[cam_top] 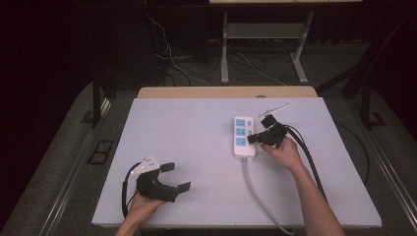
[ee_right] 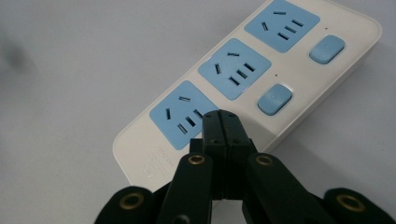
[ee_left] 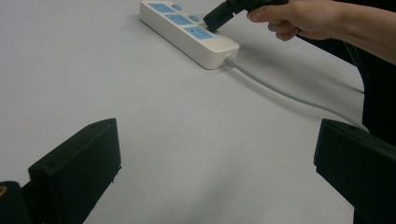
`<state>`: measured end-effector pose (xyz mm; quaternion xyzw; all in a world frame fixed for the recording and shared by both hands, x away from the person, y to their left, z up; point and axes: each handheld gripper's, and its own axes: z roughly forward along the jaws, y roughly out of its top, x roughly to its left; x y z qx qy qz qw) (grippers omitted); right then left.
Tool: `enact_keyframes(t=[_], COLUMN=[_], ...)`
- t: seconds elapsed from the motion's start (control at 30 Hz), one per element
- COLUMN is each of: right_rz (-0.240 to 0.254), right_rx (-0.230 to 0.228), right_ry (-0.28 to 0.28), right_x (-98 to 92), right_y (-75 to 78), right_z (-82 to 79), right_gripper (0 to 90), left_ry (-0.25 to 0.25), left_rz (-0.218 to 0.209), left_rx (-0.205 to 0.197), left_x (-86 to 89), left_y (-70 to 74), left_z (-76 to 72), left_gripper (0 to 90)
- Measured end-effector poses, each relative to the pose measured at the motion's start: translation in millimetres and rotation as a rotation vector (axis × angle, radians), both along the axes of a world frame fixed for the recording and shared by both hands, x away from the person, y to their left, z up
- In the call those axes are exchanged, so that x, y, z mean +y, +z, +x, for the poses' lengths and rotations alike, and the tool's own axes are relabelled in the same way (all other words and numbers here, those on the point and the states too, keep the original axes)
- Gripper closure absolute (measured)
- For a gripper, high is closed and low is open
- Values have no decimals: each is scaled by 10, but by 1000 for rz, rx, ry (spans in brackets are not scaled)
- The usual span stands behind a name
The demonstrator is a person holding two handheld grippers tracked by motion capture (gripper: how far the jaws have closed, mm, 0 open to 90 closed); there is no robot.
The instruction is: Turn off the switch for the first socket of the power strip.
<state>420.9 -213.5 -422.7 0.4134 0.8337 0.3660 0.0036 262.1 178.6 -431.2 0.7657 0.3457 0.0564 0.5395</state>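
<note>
Toward two o'clock on the table (cam_top: 187,147) lies a white power strip (cam_top: 243,137), its grey cord (cam_top: 255,191) trailing off toward six. The right gripper (cam_top: 253,138) has its jaws pressed together, clamping nothing, and its tip sits over the strip's near end, at the spot where a third switch would be (the tip hides it, so I cannot tell whether it touches). That looks like a switch press in hand. The next move probably calls for a short, straight push down, kept off the sockets. The left gripper (cam_top: 176,177), at seven o'clock, rests idle with jaws wide apart.

By count: one strip, three blue sockets (ee_right: 233,69), two visible blue switches (ee_right: 275,99), two grippers.
</note>
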Motion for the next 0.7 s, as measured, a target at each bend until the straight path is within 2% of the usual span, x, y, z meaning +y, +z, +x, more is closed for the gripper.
enact_keyframes(t=[0.33, 0.47, 0.5, 0.53, 0.57, 0.63, 0.67, 0.7], right_rz=[-23, -12, 18, 18, -17, -19, 24, 43], right_rx=[-9, 3, 6, 6, 1, -1, -10, -17], right_ry=[25, 26, 22, 22, 22, 19, 8, 0], right_x=[9, -18, -48, -48, -76, -92, -146, -165], right_y=[19, 18, 43, 43, 56, 61, 89, 105], right_z=[12, 16, 14, 14, 18, 12, 0, -4], right_gripper=[900, 900, 900, 900, 900, 900, 900, 900], left_ry=[6, 10, 10, 9, 6, 4, 5, 5], left_rz=[-2, -4, -3, -2, 0, 2, 2, 2], left_rx=[0, 2, 4, 4, 3, 3, 3, 3], left_x=[20, 29, 29, 28, 27, 22, 20, 19], left_y=[-1, -3, -4, -7, -9, -10, -11, -12], left_z=[10, 13, 14, 17, 21, 25, 27, 28], left_gripper=[0, 0, 0, 0, 0, 0, 0, 0])
